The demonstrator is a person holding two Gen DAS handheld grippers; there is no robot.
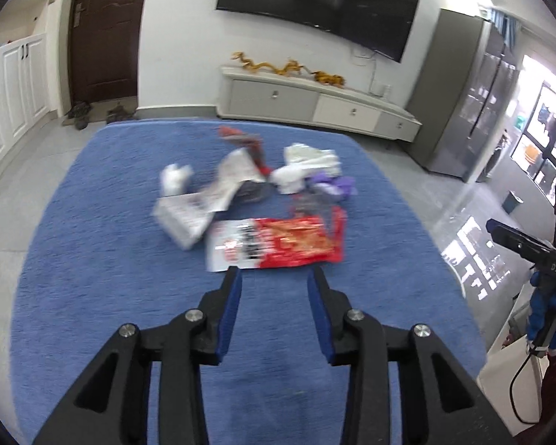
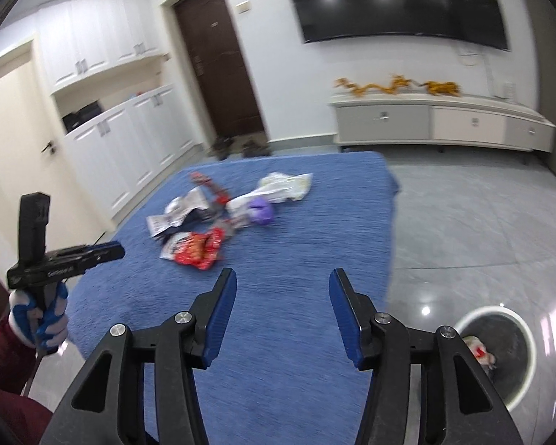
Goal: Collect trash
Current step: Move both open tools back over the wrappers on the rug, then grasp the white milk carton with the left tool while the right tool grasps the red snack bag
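Note:
A pile of trash lies on the blue table (image 1: 92, 259): a red and white snack wrapper (image 1: 278, 243) nearest, white crumpled wrappers (image 1: 189, 204), a white plastic bag (image 1: 307, 167), a purple piece (image 1: 333, 187) and a dark red wrapper (image 1: 246, 144). My left gripper (image 1: 276, 278) is open and empty, just short of the red wrapper. My right gripper (image 2: 281, 278) is open and empty above the table's near right part, well back from the pile (image 2: 204, 248). A round white-rimmed bin (image 2: 500, 352) on the floor at the right holds some trash.
The table's right edge (image 2: 389, 222) drops to a grey tiled floor. A white TV cabinet (image 2: 444, 126) stands at the far wall under a TV. White cupboards (image 2: 129, 141) and a brown door (image 2: 218, 66) are at the left. A small bin (image 1: 513, 202) stands far right.

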